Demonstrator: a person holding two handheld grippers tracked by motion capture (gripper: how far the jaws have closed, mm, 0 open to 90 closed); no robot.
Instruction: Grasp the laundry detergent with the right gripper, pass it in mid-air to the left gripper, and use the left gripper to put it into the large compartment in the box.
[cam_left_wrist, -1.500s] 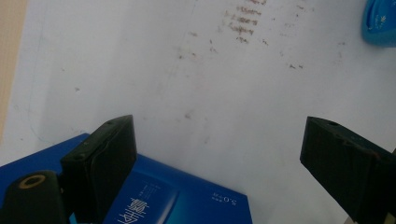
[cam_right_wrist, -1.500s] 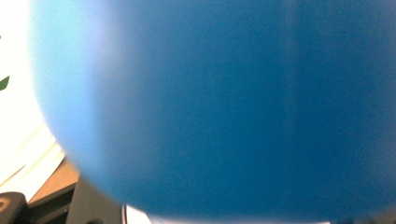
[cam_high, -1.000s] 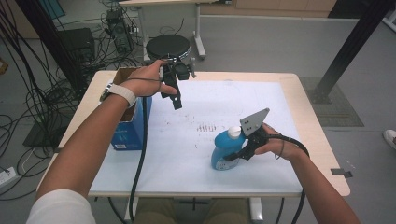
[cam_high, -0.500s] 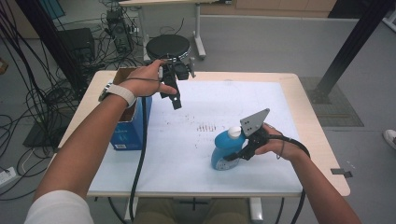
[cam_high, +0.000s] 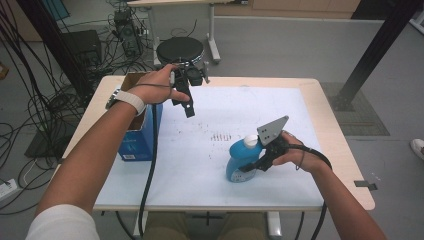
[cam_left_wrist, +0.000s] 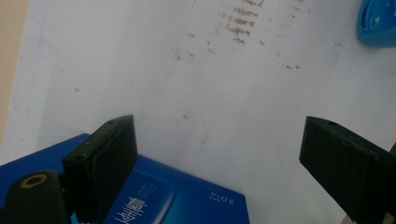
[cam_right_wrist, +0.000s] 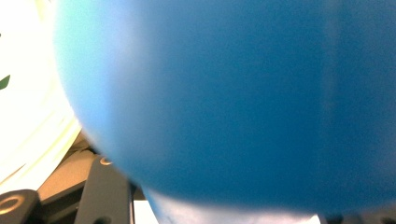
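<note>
On the white table (cam_high: 300, 165), toward its near right edge, our right gripper (cam_high: 253, 167) is clamped on the blue bottle (cam_high: 241, 161), while our left gripper (cam_high: 188, 107), jaws wide and empty, hovers beside the blue box (cam_high: 139, 141) at the left edge, so we judge the bottle grasped but not yet taken anywhere.

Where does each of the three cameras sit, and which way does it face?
High view: above the person's side, looking forward and down on the table; both forearms, left gripper, right gripper.
Left gripper view: on the raised gripper, looking down past open jaws at the blue box.
Right gripper view: pressed against the blue bottle.
Shared: the bottle and box also appear from above.
</note>
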